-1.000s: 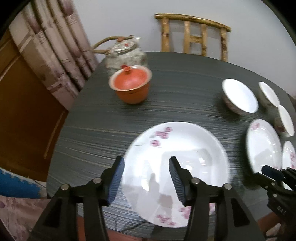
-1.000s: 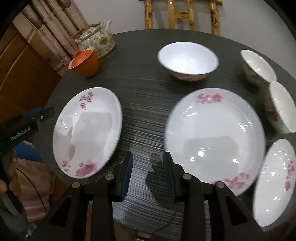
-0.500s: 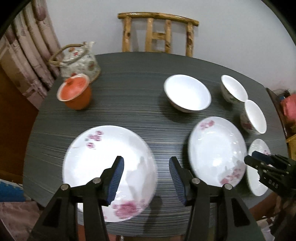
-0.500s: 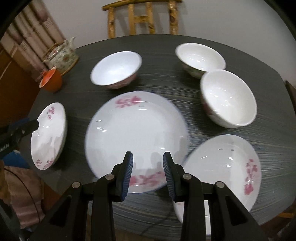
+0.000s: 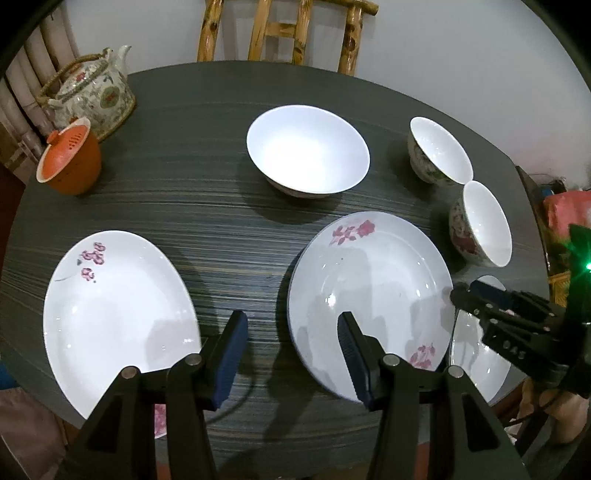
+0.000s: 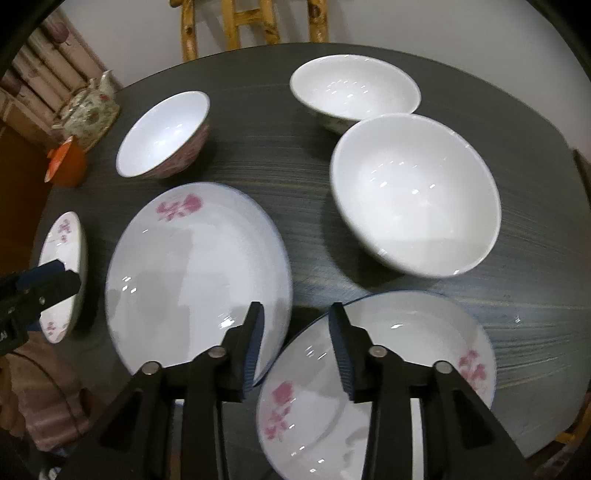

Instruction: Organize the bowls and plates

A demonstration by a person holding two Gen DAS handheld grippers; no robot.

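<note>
Three white plates with pink flowers lie on the dark round table (image 5: pixel 207 221): a left plate (image 5: pixel 110 306), a middle plate (image 5: pixel 369 291) and a right plate (image 6: pixel 376 384). Three white bowls stand behind them: a wide one (image 5: pixel 308 147) and two smaller ones (image 5: pixel 439 151) (image 5: pixel 484 225). My left gripper (image 5: pixel 291 347) is open and empty, hovering over the gap between the left and middle plates. My right gripper (image 6: pixel 295 343) is open and empty above the gap between the middle plate (image 6: pixel 195 277) and the right plate; it also shows in the left wrist view (image 5: pixel 458 295).
A patterned teapot (image 5: pixel 88 96) and an orange lidded cup (image 5: pixel 68 162) stand at the table's far left. A wooden chair (image 5: pixel 280 33) stands behind the table against the wall. A curtain (image 6: pixel 48 62) hangs at the left.
Both grippers have swung to the right along the table's front: the left from over the left plate to the gap beside the middle plate, the right from the middle plate toward the right plate.
</note>
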